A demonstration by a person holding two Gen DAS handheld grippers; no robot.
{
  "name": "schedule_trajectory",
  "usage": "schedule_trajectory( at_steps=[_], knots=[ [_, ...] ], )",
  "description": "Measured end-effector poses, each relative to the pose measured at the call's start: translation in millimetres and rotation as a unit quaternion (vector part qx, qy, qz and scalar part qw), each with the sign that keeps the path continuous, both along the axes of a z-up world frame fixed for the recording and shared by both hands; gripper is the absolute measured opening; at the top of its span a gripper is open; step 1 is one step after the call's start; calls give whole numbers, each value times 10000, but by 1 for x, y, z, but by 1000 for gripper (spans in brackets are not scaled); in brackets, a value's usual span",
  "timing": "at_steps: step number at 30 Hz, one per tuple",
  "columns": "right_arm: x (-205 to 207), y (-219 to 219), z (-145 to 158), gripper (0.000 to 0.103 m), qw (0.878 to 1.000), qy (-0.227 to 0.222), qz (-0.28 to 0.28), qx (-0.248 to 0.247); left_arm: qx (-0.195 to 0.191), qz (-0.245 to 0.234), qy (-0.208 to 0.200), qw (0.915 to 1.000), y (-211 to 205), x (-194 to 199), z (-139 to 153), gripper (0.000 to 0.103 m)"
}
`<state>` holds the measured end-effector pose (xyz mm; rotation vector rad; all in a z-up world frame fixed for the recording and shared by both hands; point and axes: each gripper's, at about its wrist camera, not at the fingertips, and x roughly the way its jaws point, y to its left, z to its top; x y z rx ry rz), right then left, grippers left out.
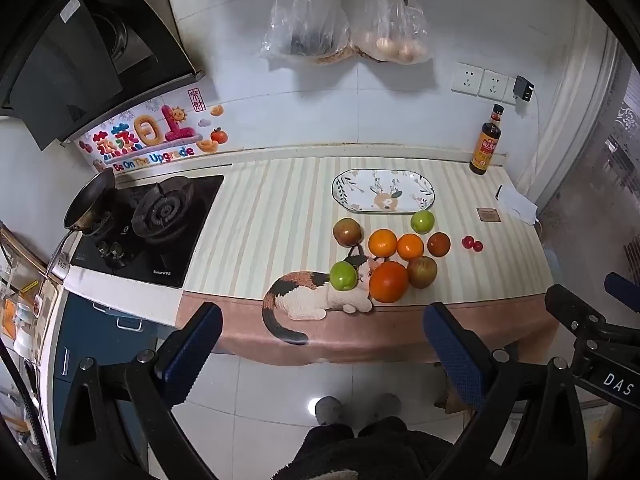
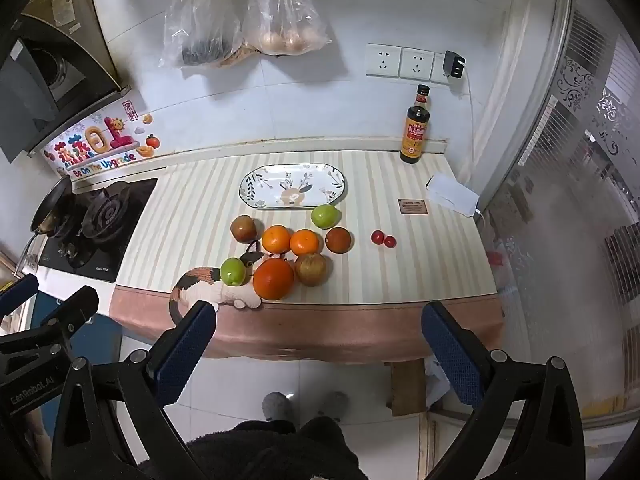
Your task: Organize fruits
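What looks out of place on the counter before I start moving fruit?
Nothing is spilled or damaged. The oval plate sits empty while the fruit lies loose on the striped mat in front of it. Two small red tomatoes sit apart to the right. The cat under the green apple is only a print.

We count two green apples (image 1: 422,221) at twelve and nine o'clock of the fruit cluster, three oranges (image 1: 388,282), three reddish apples (image 1: 348,232), two cherry tomatoes (image 1: 472,244) at three o'clock, one oval plate (image 1: 348,192), one sauce bottle (image 1: 486,148).
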<state>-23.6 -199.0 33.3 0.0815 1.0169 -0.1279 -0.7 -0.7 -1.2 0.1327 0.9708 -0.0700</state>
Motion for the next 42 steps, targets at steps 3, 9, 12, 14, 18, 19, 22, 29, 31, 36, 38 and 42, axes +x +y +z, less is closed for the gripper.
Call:
schedule_trajectory(
  at_steps=[3,9,12,14,18,19,22,29,31,36,38,42],
  knots=[
    [-1,0,0,103,10000,-14,-3,-24,-13,-7,31,10000,-1,-3,3,103],
    [-4,-1,1,103,10000,-49,-12,-34,-56,17,19,10000,3,-1,2,103],
    [-3,-1,3,103,10000,-52,-8,-14,-56,3,12,10000,2,0,1,103],
    [-4,-1,4,103,10000,-55,0,-7,-79,13,-4,10000,2,-2,1,103],
    [-5,0,2,103,10000,-50,16,4,-102,5,-1,9999,2,-2,1,103],
    [-5,0,2,103,10000,-51,10,28,-110,12,-15,9999,4,-4,2,103],
    [-6,-1,6,103,10000,-52,13,53,-113,8,-21,9999,4,-5,2,103],
    [-9,1,5,103,9999,-43,39,102,-136,4,-30,9999,4,-7,3,103],
    [-9,1,4,103,9999,-46,39,118,-137,7,-26,9999,3,-8,2,103],
    [-9,1,4,103,9999,-55,31,112,-139,3,-30,9999,4,-8,2,103],
    [-9,2,5,103,9999,-55,33,120,-145,2,-28,9999,4,-8,2,103],
    [-10,2,5,103,9999,-62,37,122,-152,13,-52,9999,4,-10,2,103]
  ],
)
